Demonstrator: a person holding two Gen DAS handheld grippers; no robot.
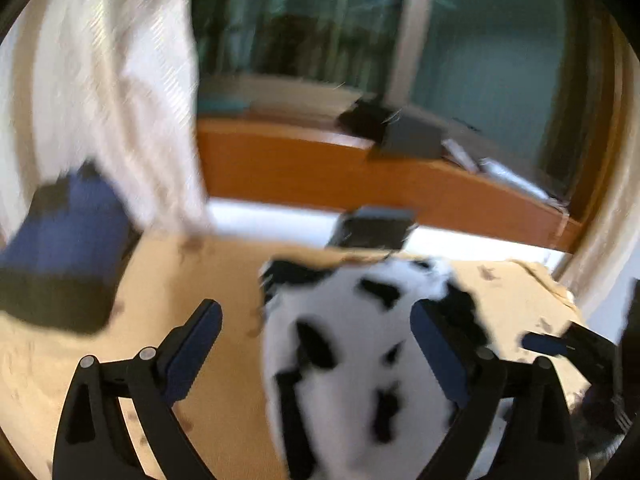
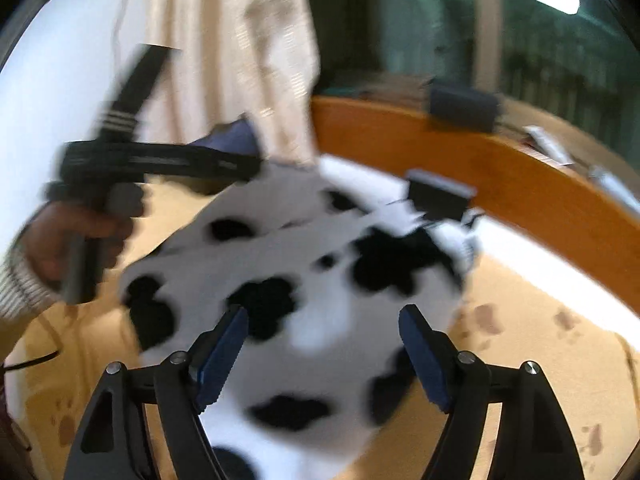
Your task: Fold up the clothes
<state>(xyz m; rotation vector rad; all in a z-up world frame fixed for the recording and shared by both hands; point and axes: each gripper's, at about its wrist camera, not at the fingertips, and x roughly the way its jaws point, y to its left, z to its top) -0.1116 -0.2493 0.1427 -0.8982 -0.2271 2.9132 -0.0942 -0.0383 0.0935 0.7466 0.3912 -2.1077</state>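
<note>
- The fluffy white garment with black cow-like patches [image 2: 320, 304] is seen bunched on the tan paw-print bed cover [image 2: 540, 360], in front of the orange wooden ledge [image 2: 500, 184].
- Both the left gripper [image 1: 316, 344] and the right gripper [image 2: 324, 344] are held wide apart over it, with nothing clamped.
- A good fold is judged to need distinct edges pinched; the blur hides them.
- Only in the right wrist view is the hand [image 2: 68, 240] on the left gripper shown.

Motion blur smears the cow-print garment [image 2: 304, 288], its lower part cut off by the frame's edge
</note>
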